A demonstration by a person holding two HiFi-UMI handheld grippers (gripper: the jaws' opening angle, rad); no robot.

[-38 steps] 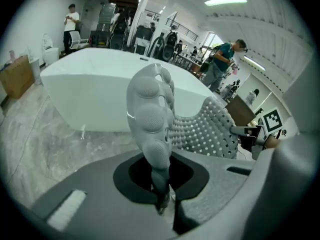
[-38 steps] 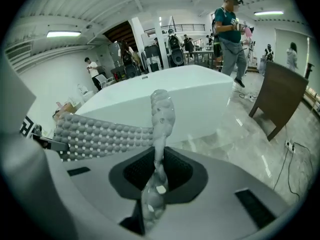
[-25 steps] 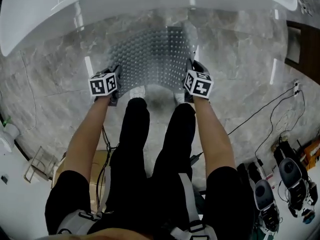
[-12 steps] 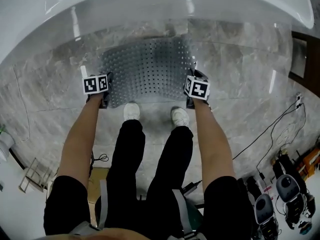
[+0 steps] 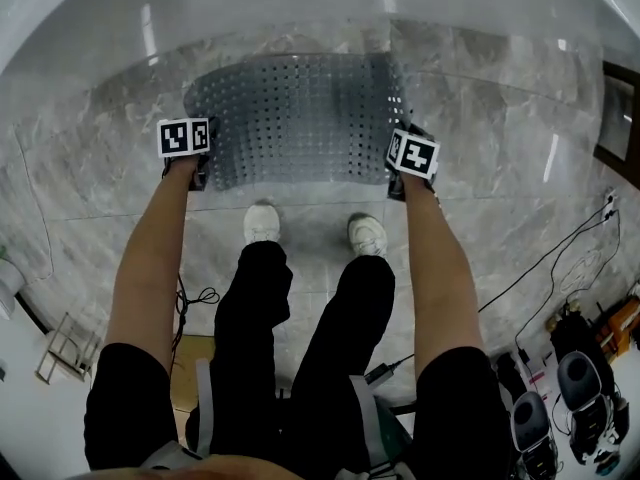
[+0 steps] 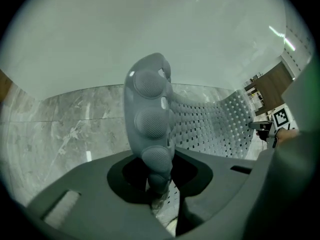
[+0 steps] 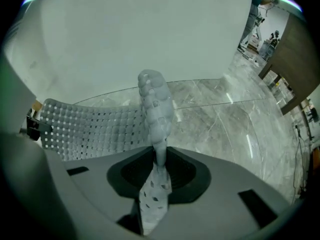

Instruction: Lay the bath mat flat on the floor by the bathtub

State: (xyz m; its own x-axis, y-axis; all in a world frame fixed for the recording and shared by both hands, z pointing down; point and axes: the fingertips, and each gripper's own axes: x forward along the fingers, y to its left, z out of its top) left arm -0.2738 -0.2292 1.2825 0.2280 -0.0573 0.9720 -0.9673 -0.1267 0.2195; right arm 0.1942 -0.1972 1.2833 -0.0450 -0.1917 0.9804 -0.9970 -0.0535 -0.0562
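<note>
The grey perforated bath mat (image 5: 300, 118) lies spread on the marble floor in front of the white bathtub (image 5: 300, 8). My left gripper (image 5: 207, 163) is at its near left corner and my right gripper (image 5: 395, 173) at its near right corner. In the left gripper view the corner of the mat (image 6: 150, 119) curls up out of my left gripper (image 6: 159, 184), suction cups showing. The jaws are opening with the corner still pinched low down. In the right gripper view the mat's edge (image 7: 156, 114) stands thin in my right gripper (image 7: 159, 166), whose jaws are also opening.
The person's white shoes (image 5: 262, 223) stand just behind the mat's near edge. Cables and equipment (image 5: 580, 368) lie on the floor at the lower right, and a metal rack (image 5: 60, 353) at the lower left. The tub wall (image 6: 150, 29) rises right behind the mat.
Both grippers moved apart and toward the tub, drawing the mat from a hanging curve to a wide spread on the floor. The feet now stand clear behind its near edge.
</note>
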